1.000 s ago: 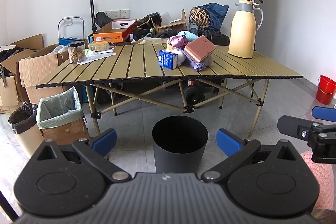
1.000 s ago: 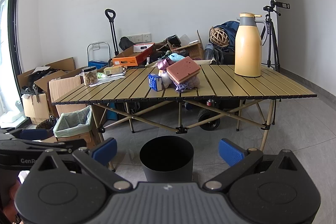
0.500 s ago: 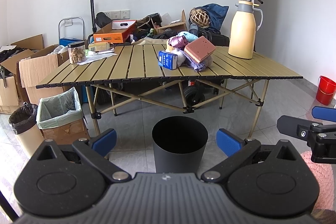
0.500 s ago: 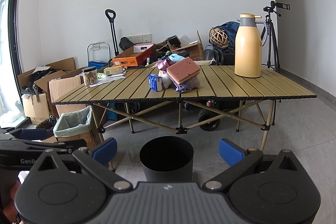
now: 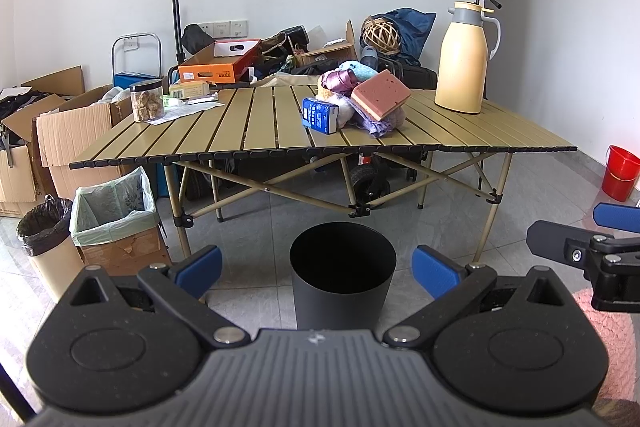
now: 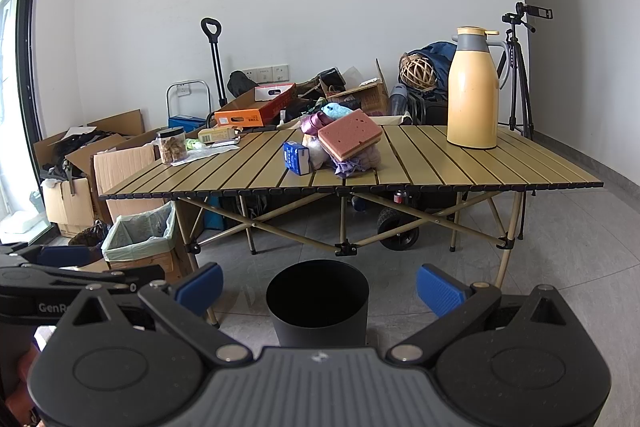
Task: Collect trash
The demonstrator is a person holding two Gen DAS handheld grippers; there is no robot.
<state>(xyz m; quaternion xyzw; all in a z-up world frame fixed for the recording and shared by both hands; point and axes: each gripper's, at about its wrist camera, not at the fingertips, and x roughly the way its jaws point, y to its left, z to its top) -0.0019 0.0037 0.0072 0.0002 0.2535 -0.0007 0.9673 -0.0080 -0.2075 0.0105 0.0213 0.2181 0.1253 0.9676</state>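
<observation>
The trash pile (image 5: pixel 356 99), a pink sponge (image 5: pixel 382 94) and blue carton (image 5: pixel 319 115) among rags, sits mid-counter (image 5: pixel 248 131). A black bin (image 5: pixel 342 287) stands on the floor below. The left gripper (image 5: pixel 316 267) and right gripper (image 6: pixel 319 285) are both spread wide, holding nothing.

A yellow thermos jug (image 5: pixel 461 57) stands upright on the slatted surface (image 5: pixel 260 123), ahead and to the right of the gripper. A clear jar (image 5: pixel 146 100) of brown pieces is seen far left on the same surface, on loose papers. An orange box (image 5: pixel 218 62) lies behind the surface. A red bucket (image 5: pixel 621 173) sits on the floor at far right. Cardboard boxes (image 5: pixel 68 131) are stacked at left. A tripod (image 6: pixel 520 75) is noted behind the jug.
</observation>
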